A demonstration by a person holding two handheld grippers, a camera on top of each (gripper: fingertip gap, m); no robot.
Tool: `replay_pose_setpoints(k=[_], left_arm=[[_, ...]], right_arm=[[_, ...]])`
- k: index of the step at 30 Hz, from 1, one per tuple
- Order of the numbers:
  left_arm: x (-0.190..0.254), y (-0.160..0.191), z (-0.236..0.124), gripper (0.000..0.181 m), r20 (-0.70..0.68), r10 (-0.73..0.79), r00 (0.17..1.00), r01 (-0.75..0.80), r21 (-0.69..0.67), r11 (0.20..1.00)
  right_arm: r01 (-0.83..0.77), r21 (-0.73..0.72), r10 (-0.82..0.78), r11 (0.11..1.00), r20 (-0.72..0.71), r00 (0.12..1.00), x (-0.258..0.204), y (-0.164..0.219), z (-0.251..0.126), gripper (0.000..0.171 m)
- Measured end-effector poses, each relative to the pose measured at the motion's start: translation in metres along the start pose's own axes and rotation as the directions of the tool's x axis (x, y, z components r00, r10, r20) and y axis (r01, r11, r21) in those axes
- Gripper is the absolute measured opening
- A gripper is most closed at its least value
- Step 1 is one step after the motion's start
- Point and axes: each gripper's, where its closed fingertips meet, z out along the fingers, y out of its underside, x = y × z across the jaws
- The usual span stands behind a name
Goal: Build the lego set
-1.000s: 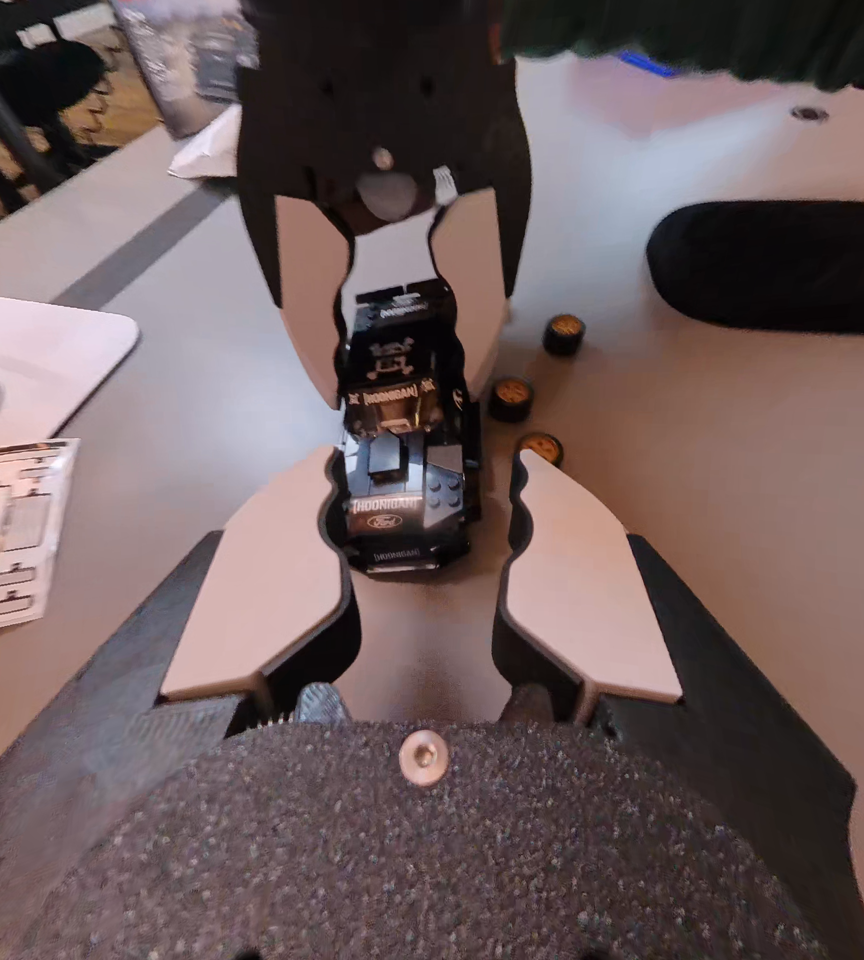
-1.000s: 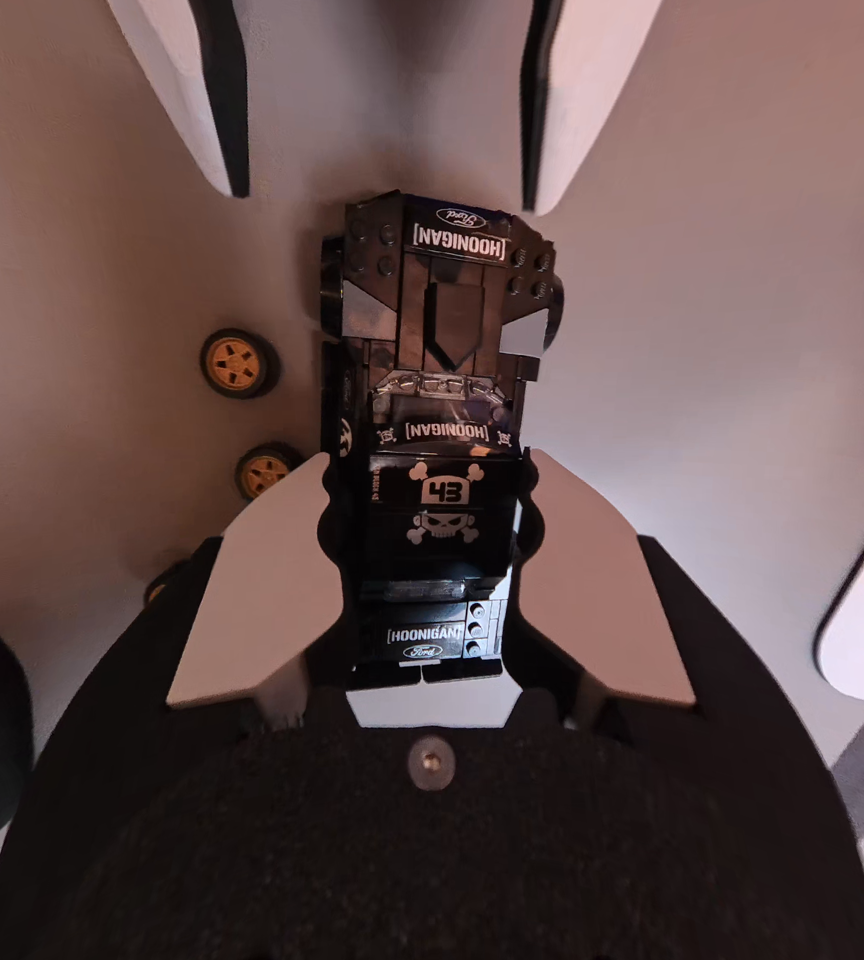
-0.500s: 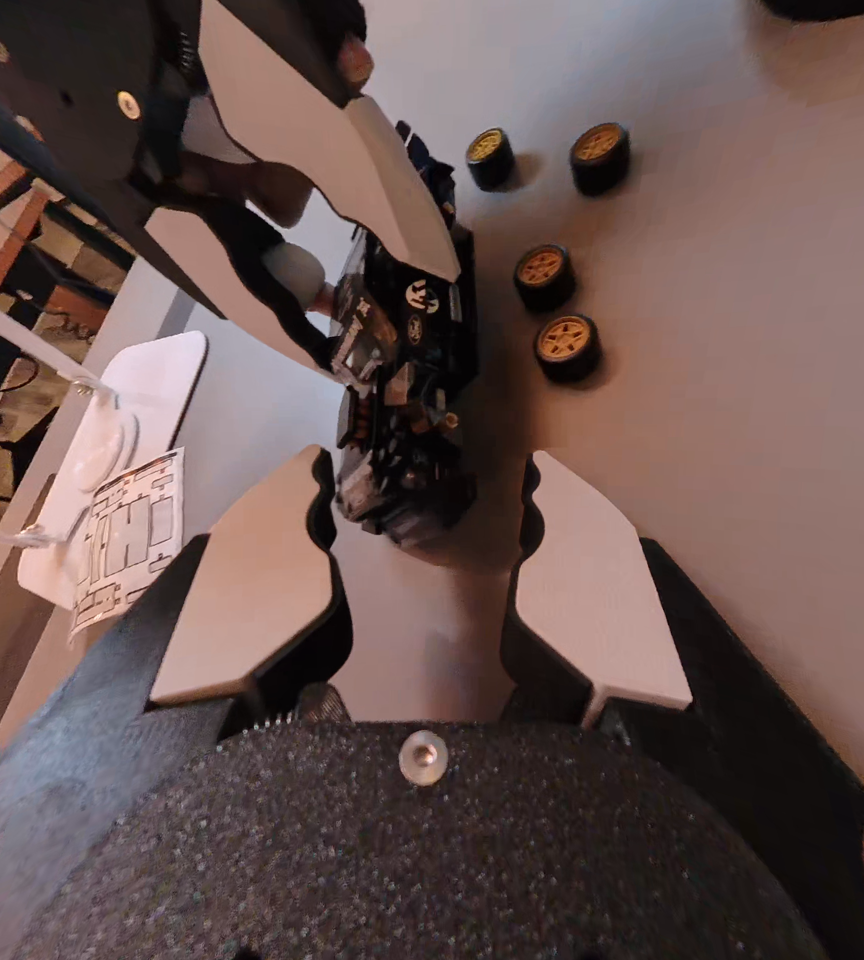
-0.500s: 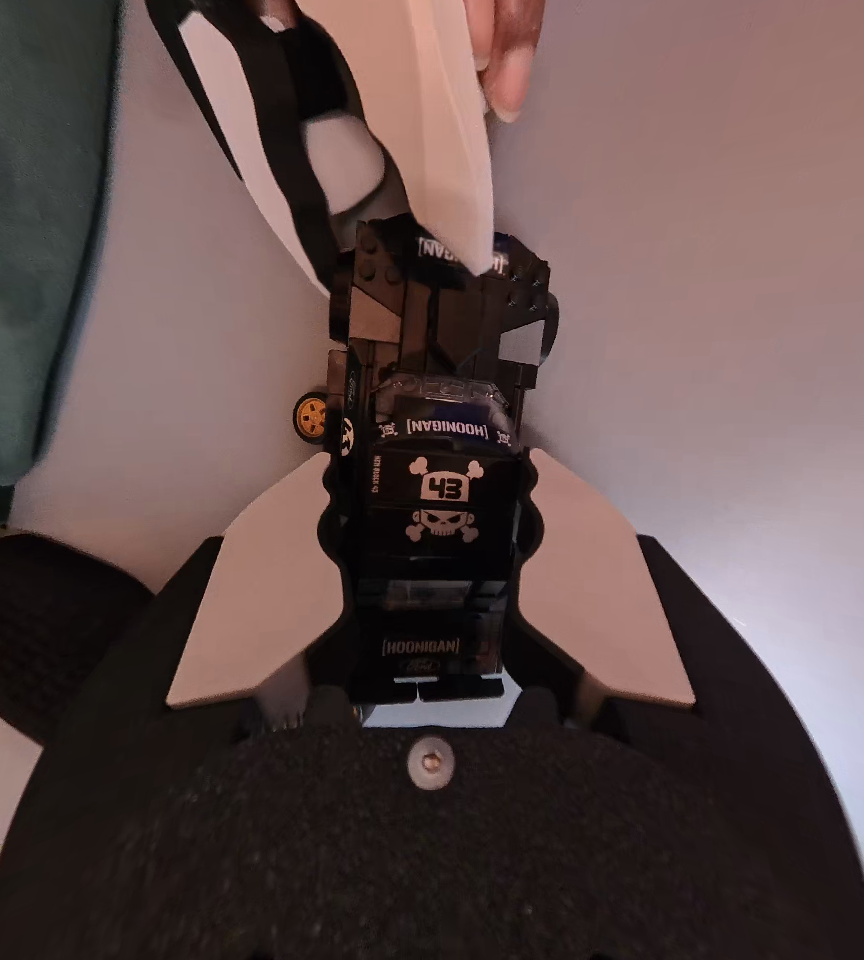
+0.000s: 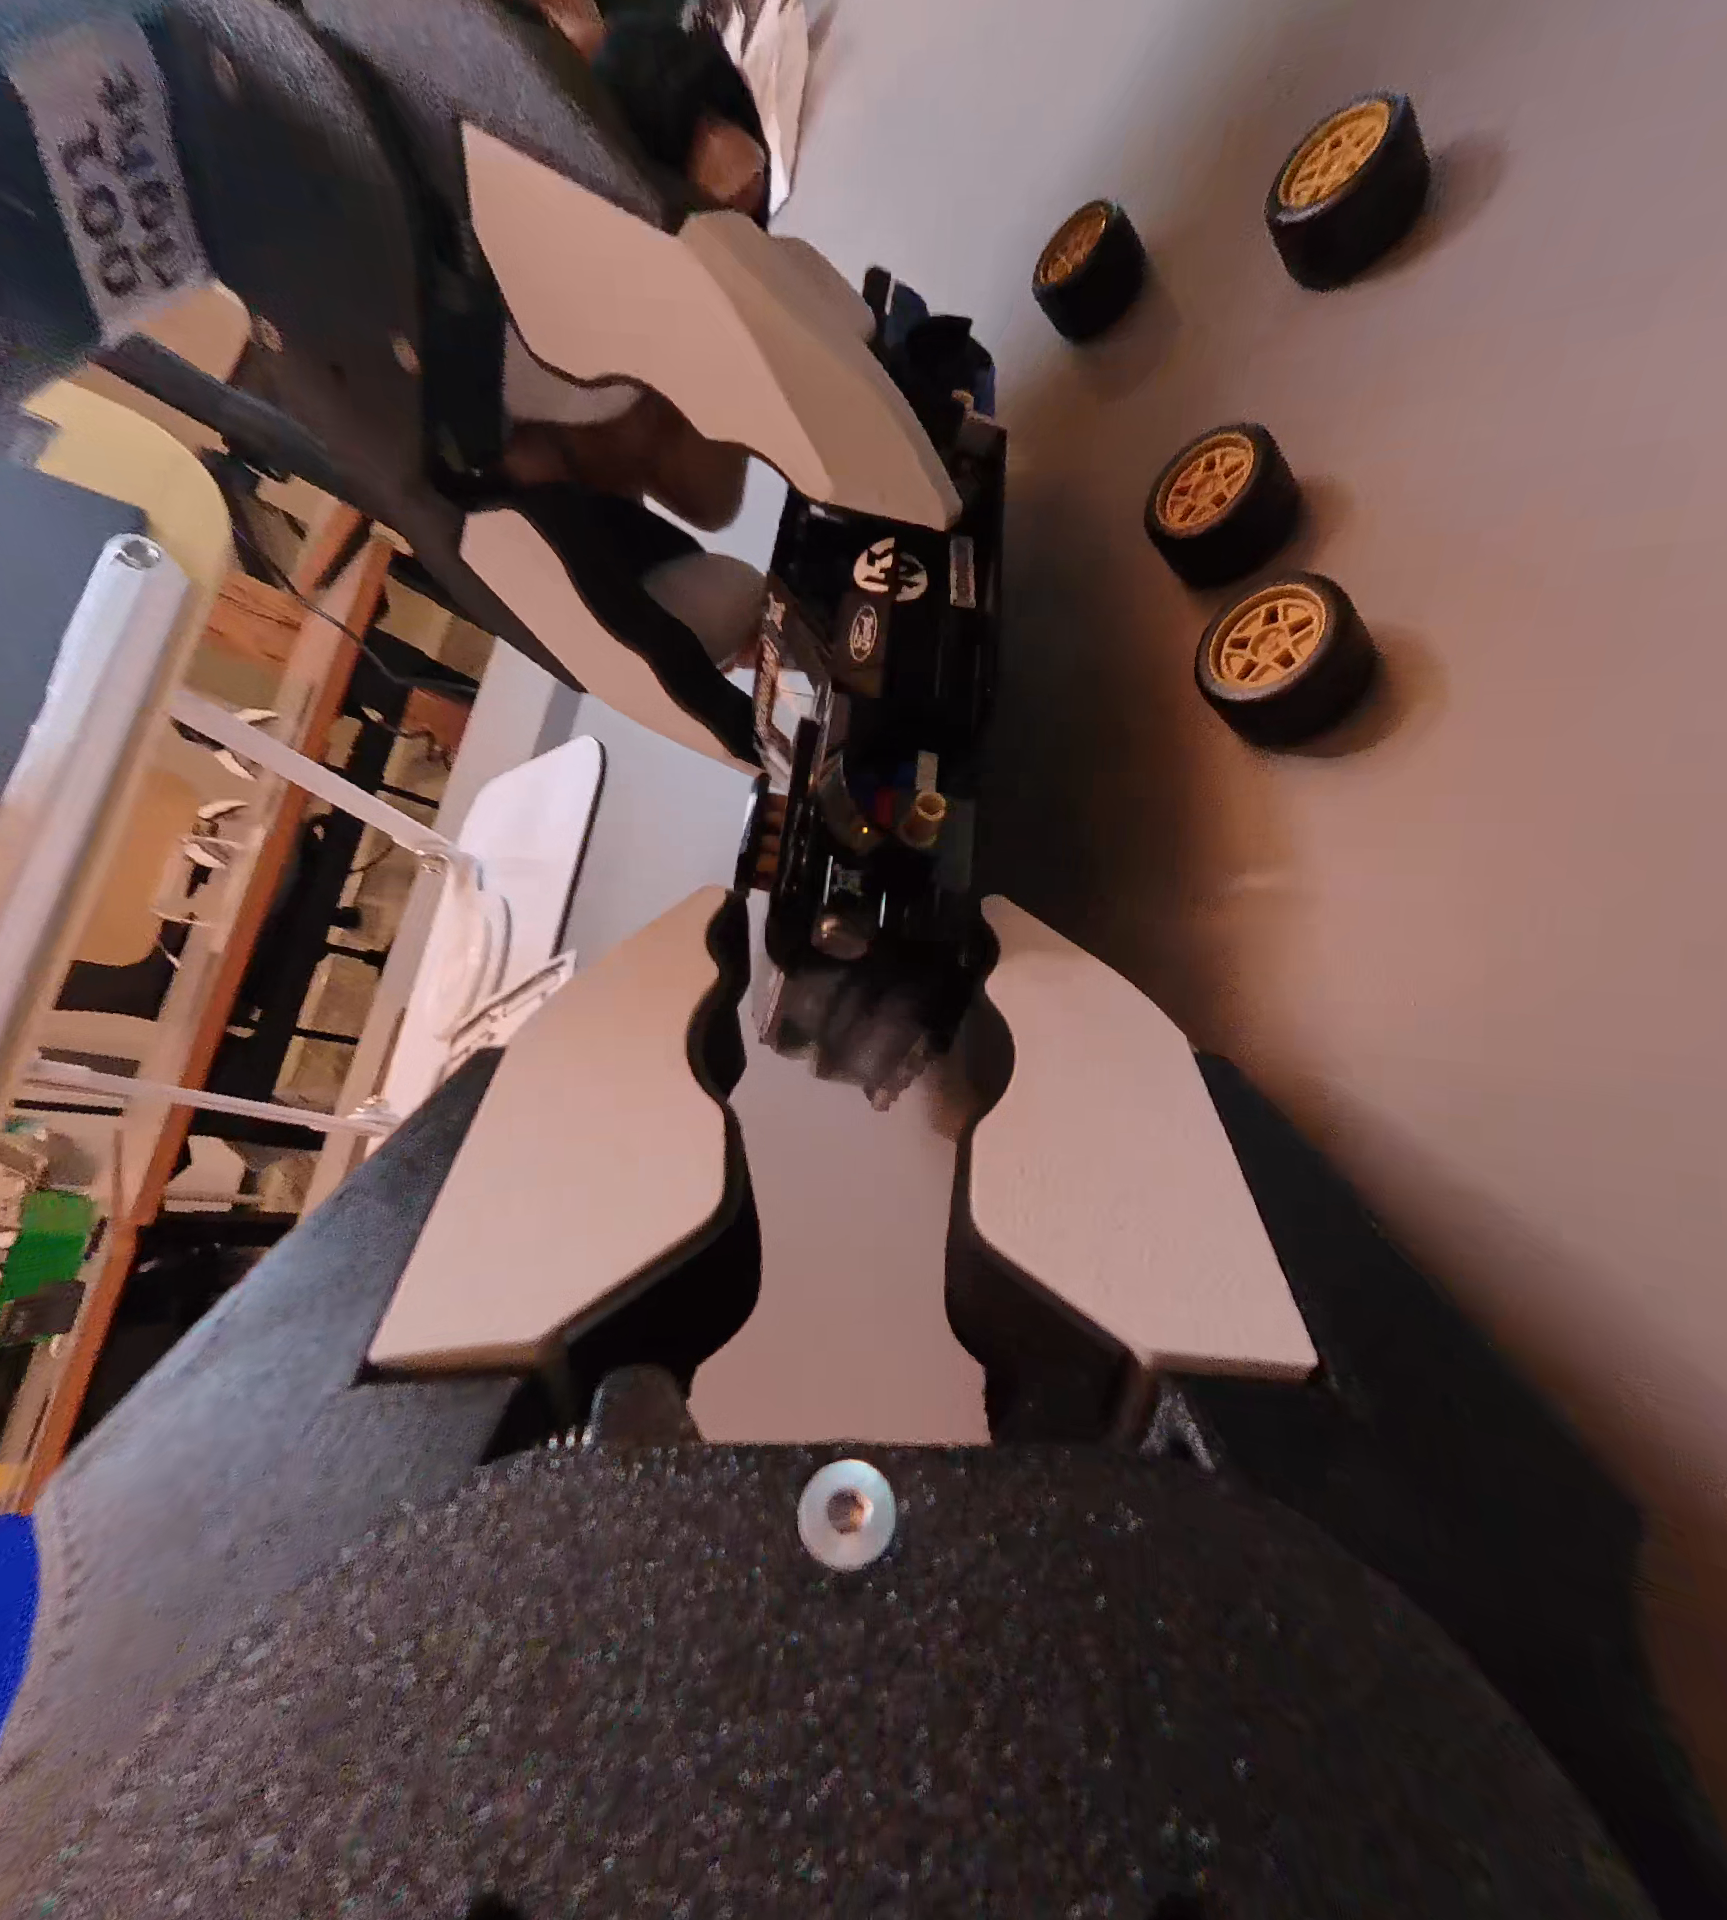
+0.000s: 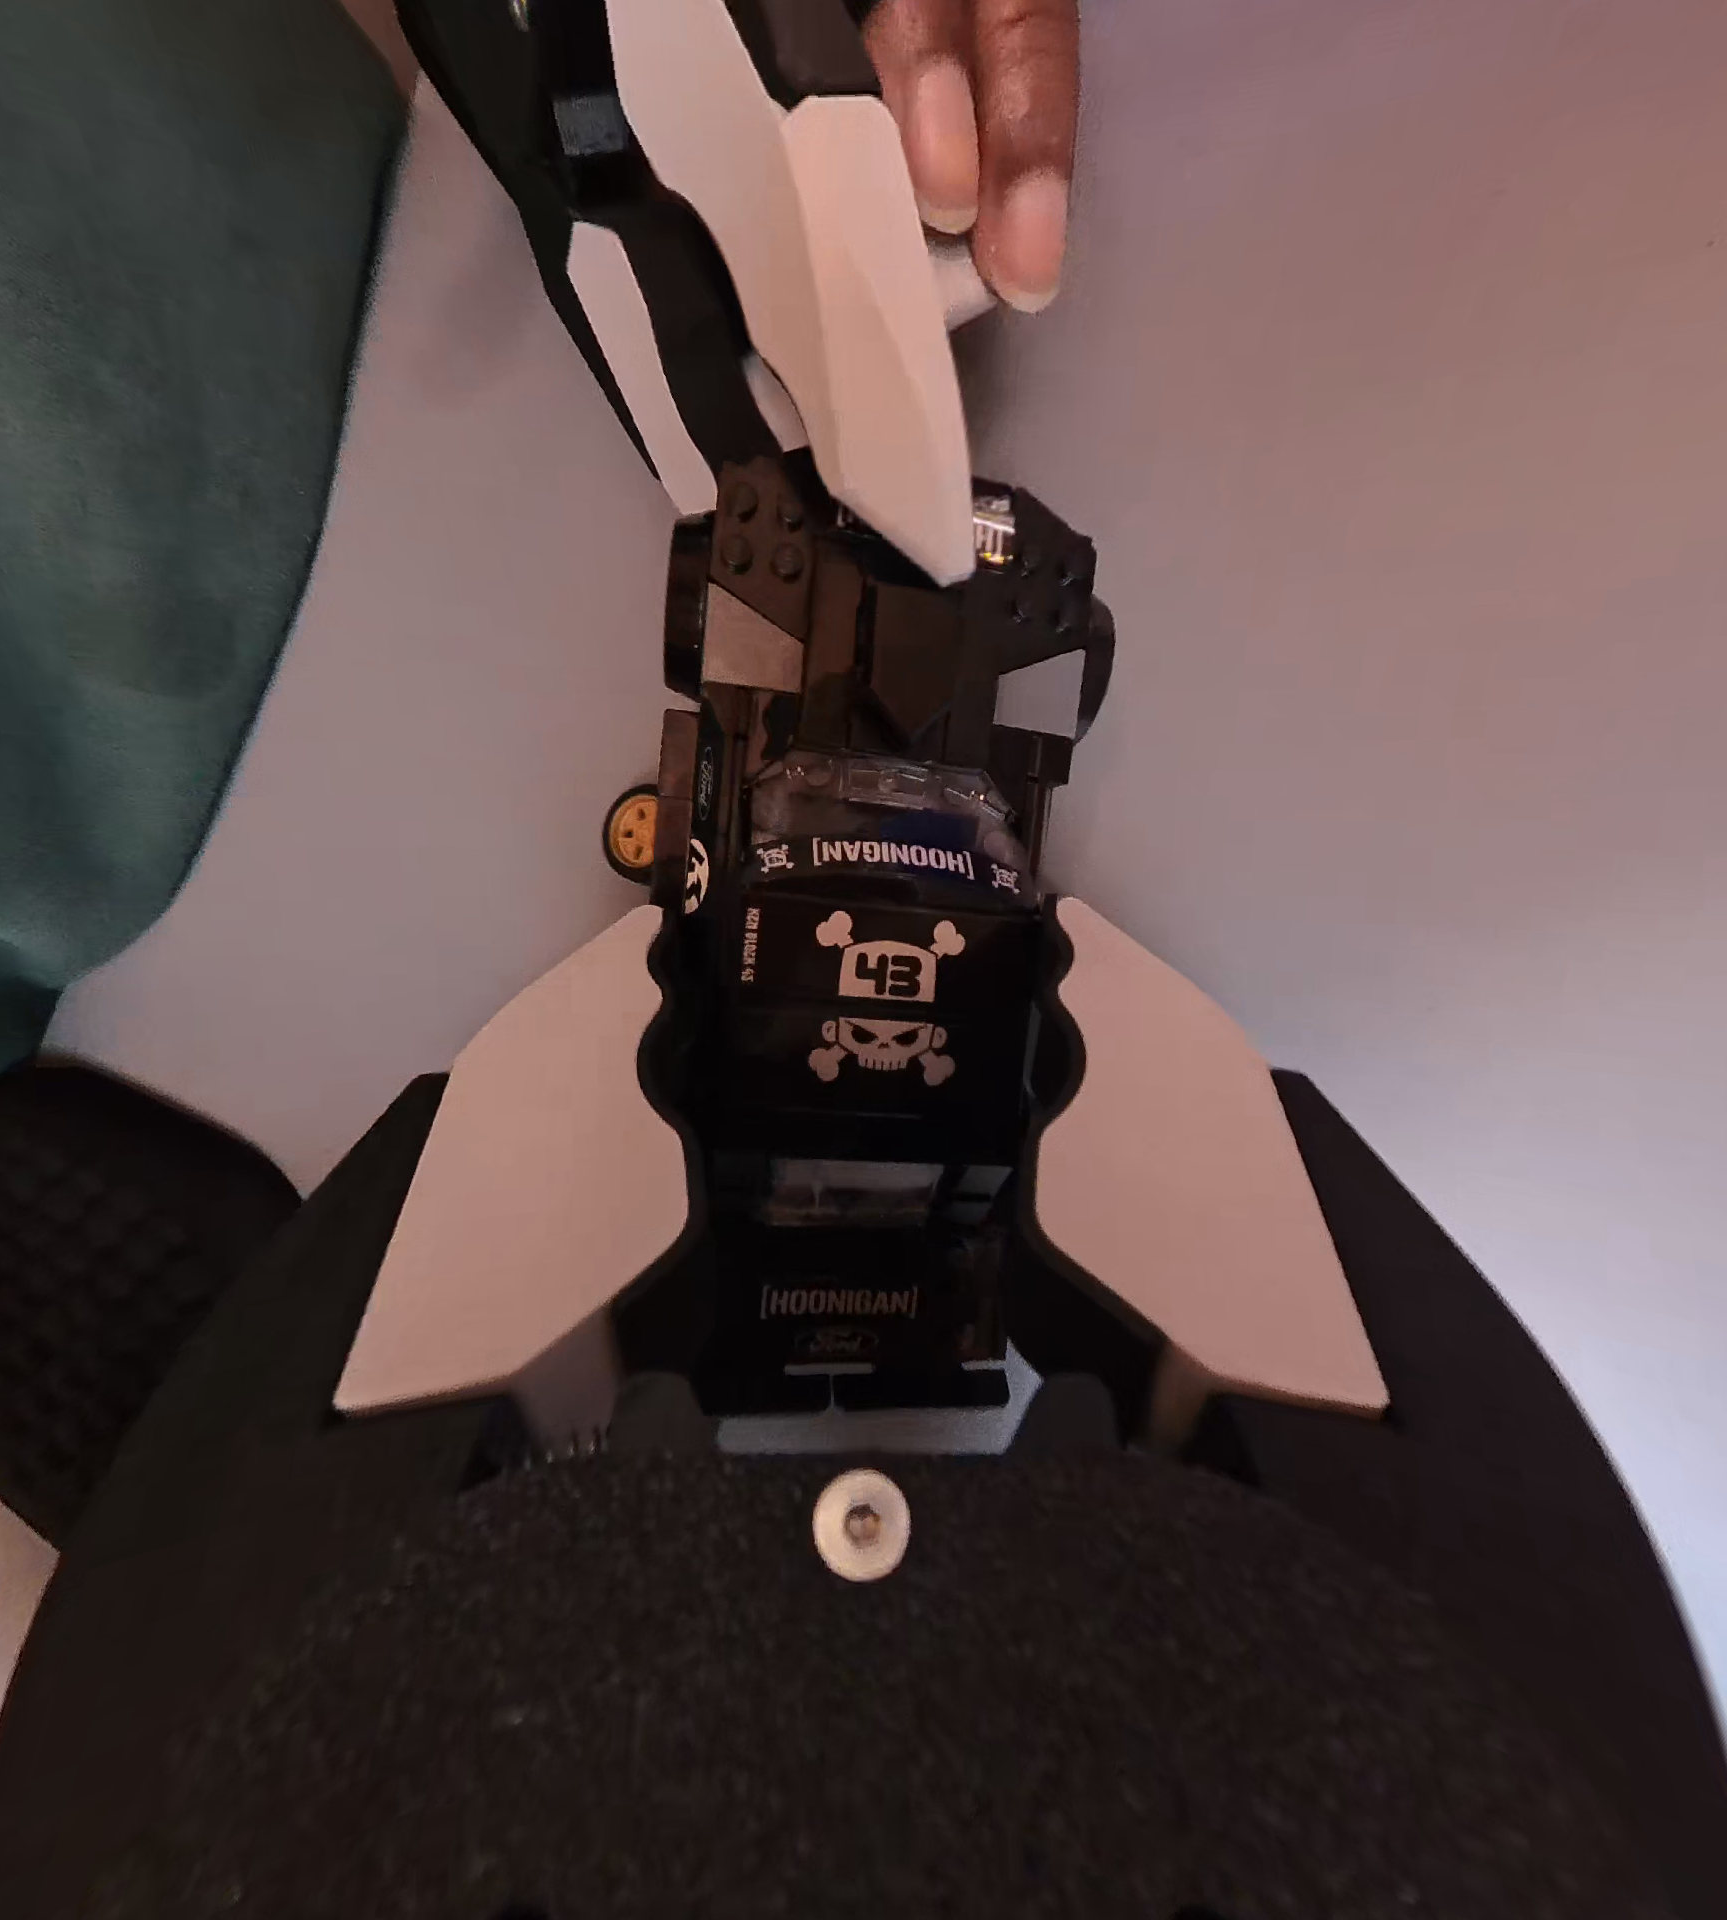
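Between the right gripper's pale flat fingers: the black brick-built toy car body with white decals, clamped at the cabin and tipped on its side against the grey tabletop.

The left gripper hangs half open around the car's nose with nothing gripped, one finger tip overlapping the bonnet. Four loose black tyres with gold rims wait beside the car, none fitted. Risks, as I read it: the car is wheelless and tilted, so a nudge from that left tip could twist it in the clamp or pop a front brick; squeeze harder and the roof section may separate.
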Motion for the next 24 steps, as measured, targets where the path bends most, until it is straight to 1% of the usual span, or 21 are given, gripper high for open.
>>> replay_pose_setpoints(k=[4,9,15,18,24], left_arm=[[-0.0033,-0.0071,-0.0058,0.041,0.016,-0.012,1.0,0.012,0.048,0.999],[-0.0067,-0.0104,-0.0083,0.041,0.024,-0.039,0.999,0.038,0.072,0.997],[-0.0064,-0.0076,-0.0077,0.04,0.017,-0.062,0.998,0.061,0.059,0.996],[-0.0026,-0.0038,-0.0056,0.044,-0.01,-0.08,0.997,0.081,0.036,0.996],[-0.0069,-0.0067,-0.0052,0.045,-0.001,-0.102,0.995,0.102,0.048,0.994]], right_arm=[[-0.019,0.048,0.017,0.999,0.053,0.998,-0.0032,-0.0028,0.0004,0.066],[-0.042,0.082,0.035,0.996,0.088,0.995,-0.004,-0.0044,-0.0011,0.066],[-0.071,0.11,0.062,0.991,0.087,0.994,-0.0019,-0.0057,-0.0012,0.066],[-0.088,0.104,0.08,0.991,0.079,0.994,0.0002,-0.0043,-0.0027,0.066],[-0.139,0.114,0.119,0.984,0.164,0.979,-0.0038,-0.0038,-0.0047,0.065]])
